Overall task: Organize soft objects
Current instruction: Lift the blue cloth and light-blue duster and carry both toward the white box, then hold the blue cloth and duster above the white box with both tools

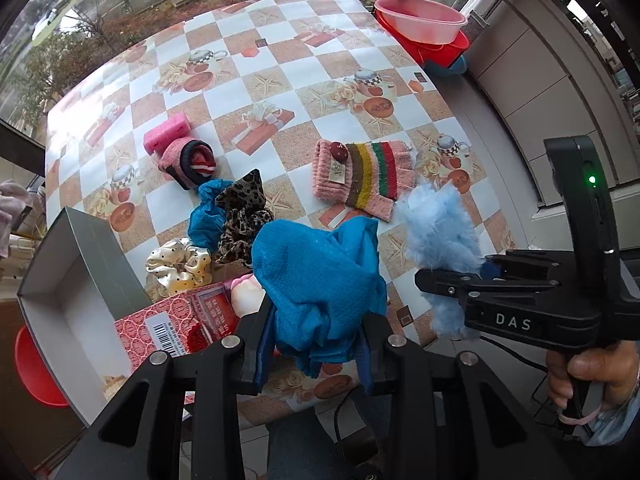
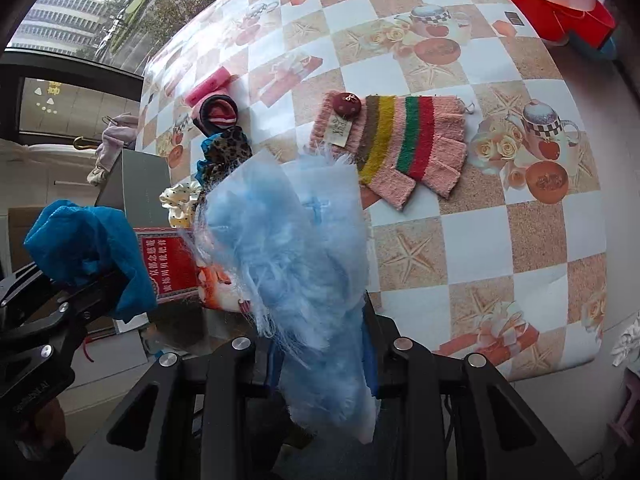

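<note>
My left gripper (image 1: 316, 320) is shut on a crumpled bright blue mesh cloth (image 1: 320, 272), held above the table's near edge. The same cloth (image 2: 80, 232) and left gripper (image 2: 92, 284) appear at the left of the right wrist view. A light blue fluffy piece (image 2: 288, 240) in thin clear wrap is clamped in my right gripper (image 2: 320, 344) and lifted off the table. In the left wrist view the right gripper (image 1: 440, 280) sits at the right with the fluffy piece (image 1: 436, 224) sticking out of it. A striped pink knitted glove (image 1: 360, 176) lies flat on the checked tablecloth.
An open grey box (image 1: 60, 280) stands at the left, beside a red patterned lid (image 1: 172, 324). Near it lie a cream dotted scrunchie (image 1: 180, 266), a leopard scrunchie (image 1: 244, 212), a blue scrunchie (image 1: 206, 212), a rolled pink sock (image 1: 190, 162) and a pink sponge (image 1: 166, 132). Stacked basins (image 1: 420, 20) sit at the far corner.
</note>
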Demonstrator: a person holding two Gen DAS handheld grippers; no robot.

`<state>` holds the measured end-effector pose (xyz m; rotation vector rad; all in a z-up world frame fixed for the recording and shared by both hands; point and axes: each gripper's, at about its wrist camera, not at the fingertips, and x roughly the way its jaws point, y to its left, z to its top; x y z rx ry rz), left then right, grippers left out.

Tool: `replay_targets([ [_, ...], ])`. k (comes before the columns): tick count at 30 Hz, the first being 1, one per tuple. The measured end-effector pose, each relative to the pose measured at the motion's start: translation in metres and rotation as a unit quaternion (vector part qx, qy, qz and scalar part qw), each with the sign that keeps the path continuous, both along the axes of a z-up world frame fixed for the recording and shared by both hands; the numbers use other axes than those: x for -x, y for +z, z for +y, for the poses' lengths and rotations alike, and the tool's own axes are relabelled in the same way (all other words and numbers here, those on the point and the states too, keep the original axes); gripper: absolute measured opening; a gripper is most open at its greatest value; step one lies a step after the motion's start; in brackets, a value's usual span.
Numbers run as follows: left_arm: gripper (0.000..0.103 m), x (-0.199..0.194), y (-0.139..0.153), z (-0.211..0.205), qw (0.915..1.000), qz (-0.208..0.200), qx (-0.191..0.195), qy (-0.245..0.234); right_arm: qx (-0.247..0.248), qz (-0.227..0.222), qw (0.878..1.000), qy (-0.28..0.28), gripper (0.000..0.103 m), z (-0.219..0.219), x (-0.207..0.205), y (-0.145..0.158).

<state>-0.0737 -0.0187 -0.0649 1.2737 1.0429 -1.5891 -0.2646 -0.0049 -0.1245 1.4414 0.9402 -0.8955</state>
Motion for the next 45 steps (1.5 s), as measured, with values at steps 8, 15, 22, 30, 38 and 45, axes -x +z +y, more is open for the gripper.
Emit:
replay_targets([
  [8,0.035,-0.077,0.017,0.023,0.999,0.033,0.025,0.016,0.017,0.001,0.998,-0.054,0.033,0.035,-0.055,0.029],
  [15,0.035,-0.155,0.023,0.045,0.9955,0.045,0.04,0.073,0.043,0.01,0.998,-0.048,0.033,0.047,-0.108,0.056],
  [22,0.035,-0.222,0.013,0.063,0.9871,0.032,0.045,0.15,0.087,0.0,0.996,-0.006,0.033,0.047,-0.167,0.086],
  [30,0.035,-0.28,0.021,0.087,0.9733,0.021,0.067,0.219,0.108,-0.013,0.99,0.093,0.033,0.04,-0.253,0.094],
  [38,0.035,-0.312,0.012,0.104,0.9623,0.022,0.055,0.265,0.111,-0.014,0.979,0.168,0.033,0.032,-0.332,0.09],
  [45,0.035,-0.317,0.013,0.108,0.9611,0.025,0.058,0.269,0.088,-0.008,0.978,0.188,0.033,0.043,-0.348,0.077],
])
